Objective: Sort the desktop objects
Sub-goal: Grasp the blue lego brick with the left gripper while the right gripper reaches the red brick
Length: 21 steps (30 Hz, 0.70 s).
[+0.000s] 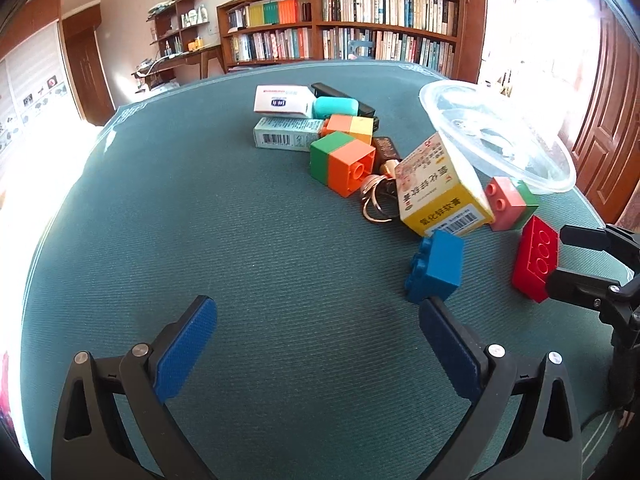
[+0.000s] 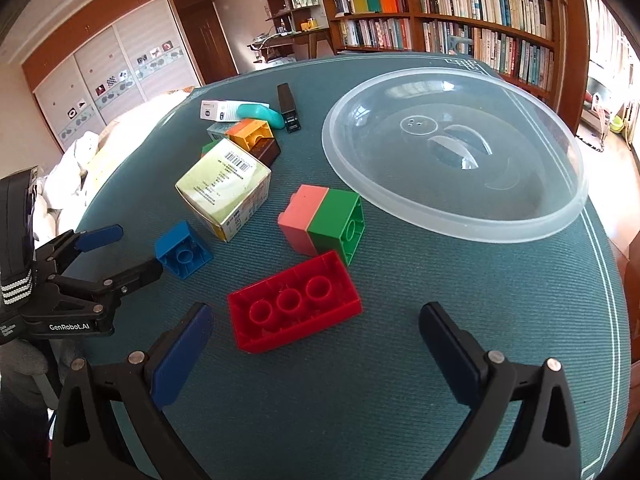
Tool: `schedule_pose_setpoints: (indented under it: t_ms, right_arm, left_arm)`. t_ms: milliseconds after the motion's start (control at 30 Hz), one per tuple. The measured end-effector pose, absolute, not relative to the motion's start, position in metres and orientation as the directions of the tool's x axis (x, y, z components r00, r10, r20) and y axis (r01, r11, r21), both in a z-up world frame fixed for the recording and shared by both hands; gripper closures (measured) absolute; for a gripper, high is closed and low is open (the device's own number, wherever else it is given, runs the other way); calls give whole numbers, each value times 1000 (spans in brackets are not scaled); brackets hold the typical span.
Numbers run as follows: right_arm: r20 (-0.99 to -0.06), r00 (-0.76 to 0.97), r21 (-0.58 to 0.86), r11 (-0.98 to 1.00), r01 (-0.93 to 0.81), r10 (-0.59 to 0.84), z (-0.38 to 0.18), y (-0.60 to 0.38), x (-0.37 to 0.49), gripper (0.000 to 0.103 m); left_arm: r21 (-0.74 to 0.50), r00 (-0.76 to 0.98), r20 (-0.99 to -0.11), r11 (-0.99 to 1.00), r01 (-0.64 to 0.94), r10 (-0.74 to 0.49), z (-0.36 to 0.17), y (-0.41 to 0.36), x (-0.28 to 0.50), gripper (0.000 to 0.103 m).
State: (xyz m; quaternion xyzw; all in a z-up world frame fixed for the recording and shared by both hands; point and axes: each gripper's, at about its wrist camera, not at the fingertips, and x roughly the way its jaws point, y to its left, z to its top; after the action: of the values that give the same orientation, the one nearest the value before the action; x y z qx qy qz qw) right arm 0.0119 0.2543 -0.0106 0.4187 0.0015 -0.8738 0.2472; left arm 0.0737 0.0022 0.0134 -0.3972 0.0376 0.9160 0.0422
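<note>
Both the left tool (image 1: 316, 320) and right tool (image 2: 316, 328) gape wide, empty, above the green cloth bench (image 2: 380, 400); the red plastic brick (image 2: 294, 306) lies just ahead of the right.

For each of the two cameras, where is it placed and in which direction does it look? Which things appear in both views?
Left wrist view: sits on the left gripper, low over the green table cloth, facing the pile of blocks and boxes and the bookshelf; its open blue-padded fingers show, and the right gripper at the right edge.
Right wrist view: sits on the right gripper, facing the red plastic block and clear plastic bowl; the left gripper shows at left.
Shared: red block, blue plastic block, bowl, bookshelf.
</note>
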Motion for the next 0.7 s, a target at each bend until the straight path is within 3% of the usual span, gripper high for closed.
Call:
schedule_pose_setpoints:
  t_ms: [133,233,300,700]
  right_arm:
    - [-709,-540,173,-854,491,-454,-4,248,23,3]
    - [-708,-539,146,-841,521,-456,-4,241,26,12]
    - [-716,-530,141,-837,529,-455,-5,239,26,19]
    - [-727,-486,205,-829,521,-485,-8,243,17,20]
  left_arm:
    - [27,-701,-709,-991,-133,75,27,18,74,0]
    - [27,-703,-705,-987,-160,95,31,29,71,2]
    - [40,-705,-703,-984,-174,96,30,37,67,7]
    - [-43,-627,-768,-987,-156,133,14,43,22,35]
